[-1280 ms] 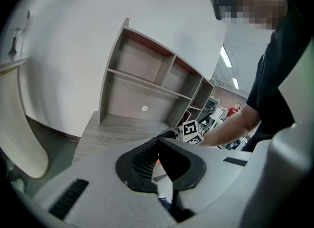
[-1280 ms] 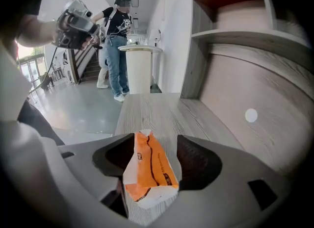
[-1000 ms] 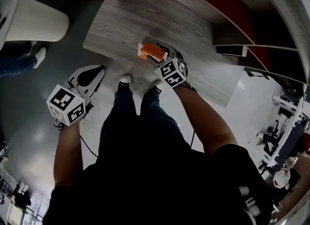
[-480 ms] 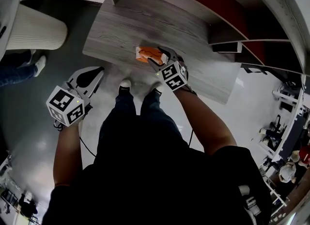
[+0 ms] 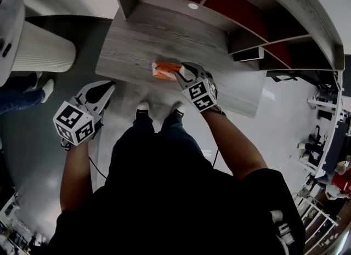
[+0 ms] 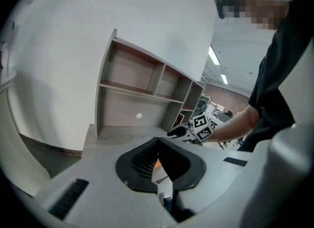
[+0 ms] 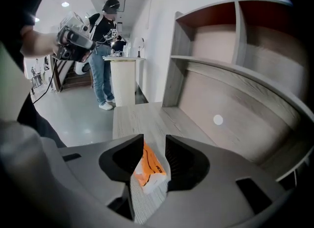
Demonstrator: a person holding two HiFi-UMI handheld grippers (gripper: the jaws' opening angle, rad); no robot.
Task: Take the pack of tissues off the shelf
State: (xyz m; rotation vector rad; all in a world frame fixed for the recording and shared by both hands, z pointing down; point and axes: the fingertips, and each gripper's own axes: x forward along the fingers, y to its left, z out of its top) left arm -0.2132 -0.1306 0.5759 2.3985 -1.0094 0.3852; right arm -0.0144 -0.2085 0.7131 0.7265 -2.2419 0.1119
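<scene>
Pack of tissues (image 7: 147, 169), orange with a white end: sits between the jaws of the right gripper (image 5: 184, 73), tilted, white end lowest. The jaws have just been closing and now stand about half open, both inner faces against the pack's sides. Gripped, as far as the right gripper view shows. Whether the pack's lower end touches the boards below cannot be told.

Under and ahead of the right gripper: grey wood-grain shelf board (image 5: 164, 34). Beyond its jaws the back panel, with a small white round spot (image 7: 218, 119). Above that, open compartments (image 5: 241, 7) with red backs. Off to this gripper's left, well apart: a bystander in jeans (image 7: 103, 55) beside a white counter.

Left gripper (image 6: 158, 141): well apart from the pack, off the near edge of the board, over grey floor. Its jaws meet at the tips and nothing is between them. Pointed toward the shelf unit, with the right gripper ahead of it and to its right. To its left, a white ribbed cylinder (image 5: 41, 48) on the floor.

Between the two grippers, lower: the wearer's shoes (image 5: 142, 107) at the board's edge.
</scene>
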